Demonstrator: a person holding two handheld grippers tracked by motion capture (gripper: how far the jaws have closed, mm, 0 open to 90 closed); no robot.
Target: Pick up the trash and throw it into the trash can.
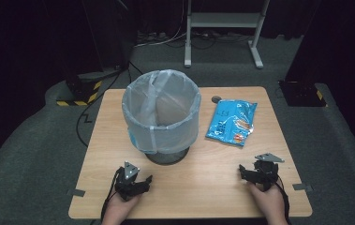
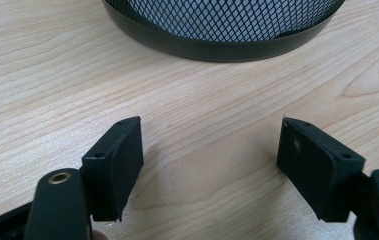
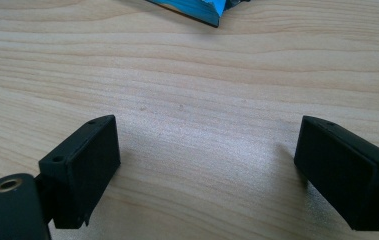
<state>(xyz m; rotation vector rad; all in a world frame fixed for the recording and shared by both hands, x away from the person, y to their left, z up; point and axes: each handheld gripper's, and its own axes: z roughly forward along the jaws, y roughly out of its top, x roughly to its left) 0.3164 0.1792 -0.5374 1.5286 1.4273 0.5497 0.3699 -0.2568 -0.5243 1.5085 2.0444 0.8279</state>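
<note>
From the high view, you are resting both grippers at the near edge of the worktop [image 1: 119,140]: the left gripper [image 1: 140,182] at about 7 o'clock from the lined mesh bin [image 1: 161,115], the right gripper [image 1: 246,172] at about 6 o'clock from the blue snack bag [image 1: 232,121]. The bag is lying flat at the bin's 3 o'clock, just beside it but apart. It is looking light, thin and crinkly, with a slick film that could slip; its contents are likely fragile, so you should be pinching a sealed edge or a corner, not the puffed middle.

In the left gripper view, your left gripper [image 2: 209,145] is holding its jaws wide apart with nothing between them, and the bin's dark base rim [image 2: 217,47] is sitting ahead at 12 o'clock.

In the right gripper view, your right gripper [image 3: 204,152] is likewise spreading its jaws wide and empty over bare wood, with a corner of the bag [image 3: 197,11] showing at 12 o'clock, well apart.
</note>
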